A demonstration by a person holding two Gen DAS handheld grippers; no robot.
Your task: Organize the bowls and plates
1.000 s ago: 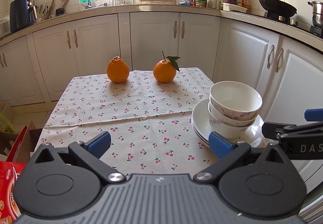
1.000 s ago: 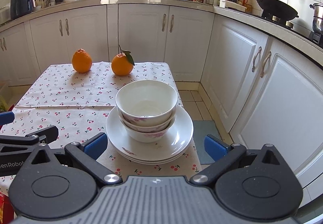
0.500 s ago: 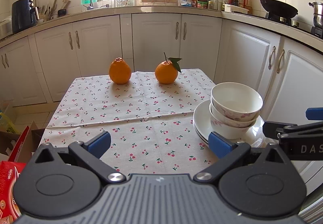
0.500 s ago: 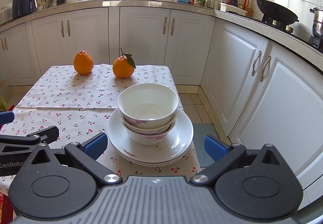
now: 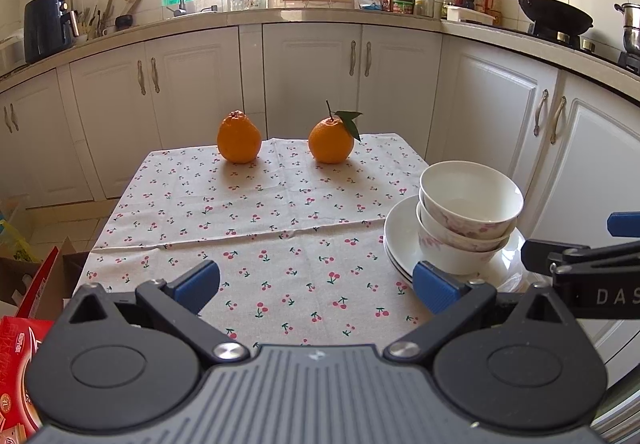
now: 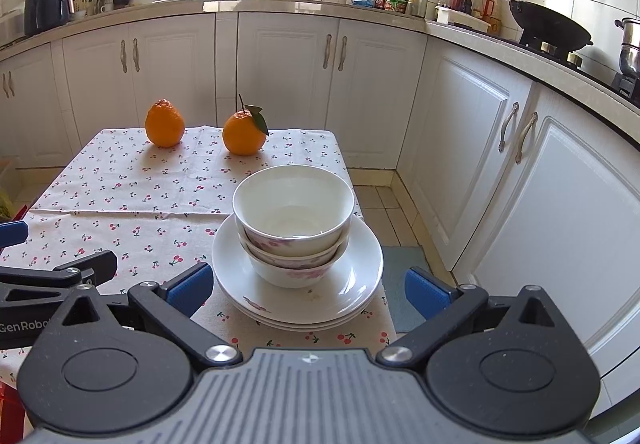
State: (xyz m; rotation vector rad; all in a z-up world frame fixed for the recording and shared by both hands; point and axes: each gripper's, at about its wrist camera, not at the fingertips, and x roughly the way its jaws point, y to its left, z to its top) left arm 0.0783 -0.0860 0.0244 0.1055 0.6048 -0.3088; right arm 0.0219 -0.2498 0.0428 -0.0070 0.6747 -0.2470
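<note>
Nested white bowls with pink flowers stand on a stack of white plates at the table's near right corner; the bowls and plates also show in the left wrist view. My right gripper is open and empty, just in front of the plates. My left gripper is open and empty over the cloth, left of the stack. The right gripper's finger shows at the right edge of the left wrist view.
Two oranges sit at the table's far edge on a cherry-print cloth. White kitchen cabinets surround the table. A red box and cardboard lie on the floor at the left.
Both grippers have drawn back and risen slightly; the bowls and plates stay put. Both stay open.
</note>
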